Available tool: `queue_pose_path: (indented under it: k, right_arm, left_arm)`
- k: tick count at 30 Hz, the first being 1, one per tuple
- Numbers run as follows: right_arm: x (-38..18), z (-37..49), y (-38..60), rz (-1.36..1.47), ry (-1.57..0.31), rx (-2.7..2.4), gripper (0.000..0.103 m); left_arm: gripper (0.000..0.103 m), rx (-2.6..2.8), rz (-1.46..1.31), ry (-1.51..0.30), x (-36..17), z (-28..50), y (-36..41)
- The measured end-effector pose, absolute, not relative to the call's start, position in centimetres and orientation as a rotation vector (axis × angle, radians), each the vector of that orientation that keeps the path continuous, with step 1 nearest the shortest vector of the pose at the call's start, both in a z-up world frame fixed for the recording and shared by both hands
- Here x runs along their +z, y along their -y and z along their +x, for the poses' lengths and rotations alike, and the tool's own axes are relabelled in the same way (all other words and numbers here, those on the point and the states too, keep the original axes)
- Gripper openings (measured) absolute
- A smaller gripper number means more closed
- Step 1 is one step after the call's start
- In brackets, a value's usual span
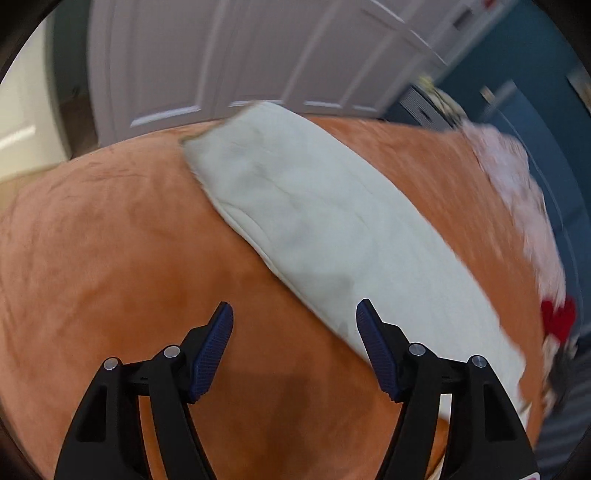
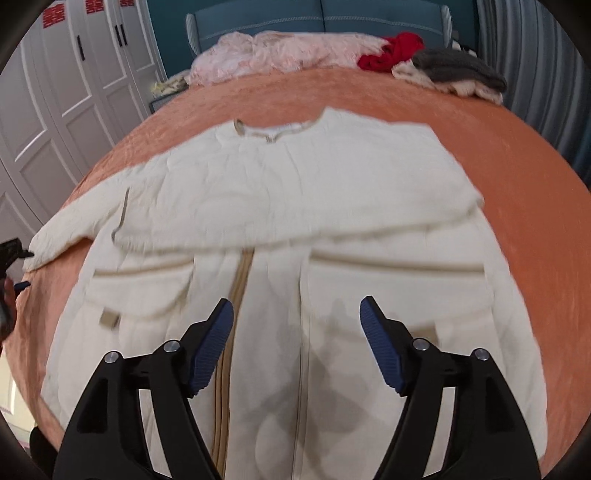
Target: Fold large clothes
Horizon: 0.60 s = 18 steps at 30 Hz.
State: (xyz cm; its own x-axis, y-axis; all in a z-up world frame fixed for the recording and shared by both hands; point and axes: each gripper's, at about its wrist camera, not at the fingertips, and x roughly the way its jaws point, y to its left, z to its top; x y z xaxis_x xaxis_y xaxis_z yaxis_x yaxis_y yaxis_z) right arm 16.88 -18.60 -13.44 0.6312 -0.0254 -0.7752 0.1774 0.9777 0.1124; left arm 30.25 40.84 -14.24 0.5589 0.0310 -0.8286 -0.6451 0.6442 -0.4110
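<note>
A large cream quilted jacket [image 2: 288, 206] with tan trim lies front up on the orange bedspread [image 2: 524, 192]. Its right sleeve is folded across the chest; its left sleeve stretches out toward the left. My right gripper [image 2: 297, 308] is open and empty, hovering above the jacket's lower front near the zip. My left gripper [image 1: 295, 310] is open and empty above the bedspread [image 1: 110, 258], its right finger just over the edge of the outstretched cream sleeve [image 1: 332, 229]. The left gripper also shows at the left edge of the right wrist view [image 2: 14, 266].
Pink [image 2: 280, 51], red [image 2: 391, 50], grey [image 2: 458, 66] and beige clothes are piled at the head of the bed before a blue headboard [image 2: 317, 18]. White wardrobe doors [image 2: 62, 92] stand to the left of the bed. A grey curtain [image 2: 535, 55] hangs on the right.
</note>
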Motion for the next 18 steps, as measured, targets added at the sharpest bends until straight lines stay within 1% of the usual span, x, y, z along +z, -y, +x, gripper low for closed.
queue_pose_path:
  k: [2,4,5,6,8,10,13,16,18]
  right_arm:
    - [-13.7,16.4,18.3,0.178,-0.897,-0.121,0.069]
    - [-13.6,16.1,17.9,0.16,-0.901,-0.124,0.069]
    - [-13.5,16.0,17.7,0.157,-0.901,-0.123,0.069]
    - [-13.4,16.0,17.6,0.156,-0.899,-0.12,0.069]
    - [-12.9,16.0,17.6,0.159,-0.891,-0.108,0.069]
    - [-12.4,16.0,17.6,0.161,-0.879,-0.102,0.07]
    - [-11.9,15.8,17.7,0.183,-0.866,-0.092,0.071]
    - [-11.7,15.6,18.0,0.198,-0.852,-0.086,0.071]
    - [-11.6,15.4,18.1,0.202,-0.849,-0.089,0.072]
  left_arm:
    - [0.065,0.426,-0.863,-0.904,-15.2,31.2,-42.7]
    - [0.058,0.411,-0.901,-0.911,-15.9,32.1,-43.1]
    - [0.048,0.414,-0.885,-0.906,-15.8,32.6,-42.8]
    - [0.026,0.396,-0.867,-0.909,-15.6,33.2,-42.6]
    - [0.004,0.366,-0.815,-0.936,-14.9,34.5,-41.4]
    - [0.003,0.358,-0.757,-0.906,-13.2,34.9,-40.2]
    - [0.002,0.287,-0.65,-0.813,-8.2,35.8,-37.1]
    - [0.002,0.147,-0.5,-0.716,-1.0,36.5,-30.1]
    - [0.002,0.05,-0.434,-0.673,2.6,36.4,-25.2]
